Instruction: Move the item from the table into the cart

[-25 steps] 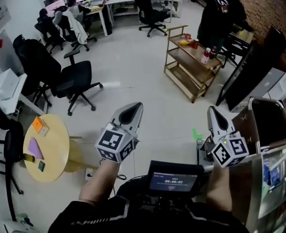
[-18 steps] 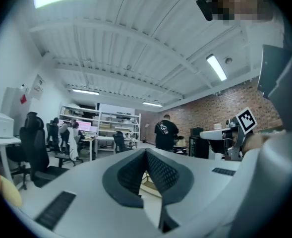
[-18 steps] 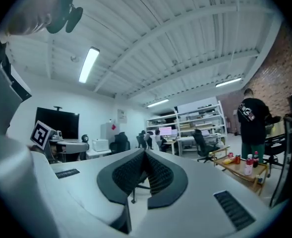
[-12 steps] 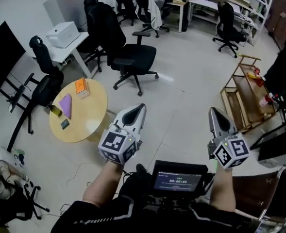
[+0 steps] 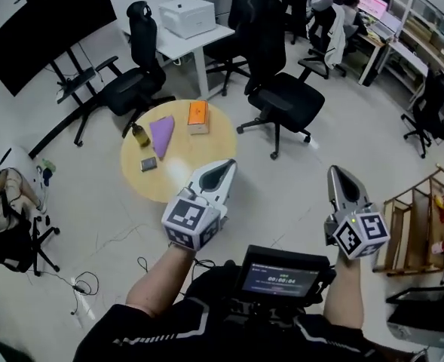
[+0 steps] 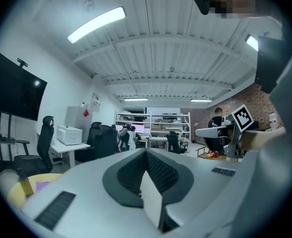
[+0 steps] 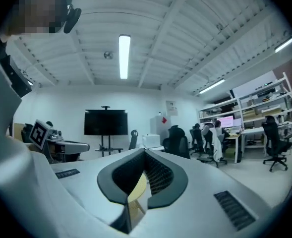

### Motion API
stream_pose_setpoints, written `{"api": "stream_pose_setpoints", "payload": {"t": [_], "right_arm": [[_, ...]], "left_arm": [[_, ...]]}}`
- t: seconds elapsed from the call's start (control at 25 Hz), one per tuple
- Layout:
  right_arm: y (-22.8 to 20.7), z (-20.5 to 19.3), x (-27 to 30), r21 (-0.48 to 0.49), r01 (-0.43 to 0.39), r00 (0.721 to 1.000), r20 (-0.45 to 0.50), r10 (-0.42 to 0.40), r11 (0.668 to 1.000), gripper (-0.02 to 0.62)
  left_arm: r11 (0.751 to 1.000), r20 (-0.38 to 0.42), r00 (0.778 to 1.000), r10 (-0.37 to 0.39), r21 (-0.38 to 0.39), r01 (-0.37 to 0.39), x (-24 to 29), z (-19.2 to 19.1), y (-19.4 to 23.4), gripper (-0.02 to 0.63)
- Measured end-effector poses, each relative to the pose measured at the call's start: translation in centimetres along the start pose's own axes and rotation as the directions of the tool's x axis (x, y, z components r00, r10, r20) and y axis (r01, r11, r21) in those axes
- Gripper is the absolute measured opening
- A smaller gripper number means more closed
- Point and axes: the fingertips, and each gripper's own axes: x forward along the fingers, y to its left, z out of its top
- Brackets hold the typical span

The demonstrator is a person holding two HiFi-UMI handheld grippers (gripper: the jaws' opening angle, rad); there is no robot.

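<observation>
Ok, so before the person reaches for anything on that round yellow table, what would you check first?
1. Grippers free: ok. The left gripper and the right gripper hold nothing.
2. Jaws ready to grasp: not ok. Both are shut.
3. Items in sight: ok. An orange box, a purple triangular sheet, a small dark bottle and a small dark flat piece lie on the round yellow table.
4. Grippers at the items: not ok. Both are short of them.
5. Which item to take: cannot tell.
6. Destination found: ok. The wooden cart stands at the head view's right edge, away from the table.
</observation>
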Motion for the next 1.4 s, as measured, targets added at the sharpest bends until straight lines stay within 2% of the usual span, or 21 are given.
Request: {"api": "stream_pose_setpoints", "payload": {"t": [0.16,0.28,0.36,0.4,0.44,0.6,0.68,0.8,0.88,0.96,1.12,1.2,1.4], "right_arm": [[4.4,-1.4,11.3,-0.013,-0.149,0.988,-0.048,0.148,0.989,0.009],[6.7,-2.3,19.3,-0.008,-0.256,0.965,-0.067,0.255,0.967,0.009],[8.3,-2.9,24.4,-0.005,-0.34,0.937,-0.084,0.338,0.94,0.009],[9.0,-3.2,26.7,-0.004,-0.382,0.92,-0.093,0.38,0.924,0.047],[9.6,-3.4,28.8,-0.003,-0.42,0.903,-0.101,0.417,0.908,0.057],[11.1,-3.6,36.6,-0.025,-0.545,0.835,-0.113,0.539,0.838,0.057],[12.4,-4.2,40.6,-0.031,-0.601,0.794,-0.144,0.591,0.799,0.109],[15.3,-4.8,46.4,-0.044,-0.659,0.743,-0.194,0.64,0.751,0.109],[18.2,-5.6,49.9,-0.055,-0.697,0.705,-0.23,0.671,0.715,0.113],[21.7,-6.9,53.5,-0.079,-0.733,0.667,-0.276,0.692,0.675,0.186],[29.5,-10.2,59.9,-0.117,-0.783,0.606,-0.361,0.709,0.611,0.188],[33.1,-11.7,63.0,-0.109,-0.805,0.572,-0.402,0.715,0.583,0.241],[38.8,-15.3,71.0,-0.111,-0.834,0.521,-0.48,0.706,0.54,0.244]], "left_arm": [[0.992,-0.017,0.993,0.12,-0.044,-0.121,-0.6,-0.9,9.7,0.003],[0.973,-0.034,0.975,0.221,-0.06,-0.222,-0.6,-1.8,16.3,0.003],[0.952,-0.051,0.953,0.298,-0.059,-0.3,-0.5,-2.1,20.6,0.003],[0.94,-0.057,0.941,0.333,-0.061,-0.336,-0.5,-2.1,22.4,0.003],[0.927,-0.064,0.929,0.365,-0.066,-0.368,-0.4,-2.1,24.0,0.003],[0.882,-0.062,0.883,0.465,-0.052,-0.468,0.3,-2.1,29.5,0.003],[0.856,-0.06,0.857,0.512,-0.053,-0.515,0.4,-2.2,32.7,0.003],[0.808,-0.092,0.812,0.576,-0.086,-0.583,-0.6,-2.3,38.0,0.003],[0.785,-0.097,0.792,0.603,-0.105,-0.611,-1.8,-2.2,41.4,0.003],[0.767,-0.097,0.775,0.624,-0.113,-0.631,-3.4,-2.5,44.9,0.003],[0.743,-0.121,0.754,0.646,-0.126,-0.657,-7.3,-4.4,52.7,0.003],[0.732,-0.136,0.743,0.655,-0.131,-0.669,-9.2,-5.3,56.6,0.003],[0.718,-0.201,0.734,0.649,-0.158,-0.678,-10.4,-8.7,63.8,0.003]]}}
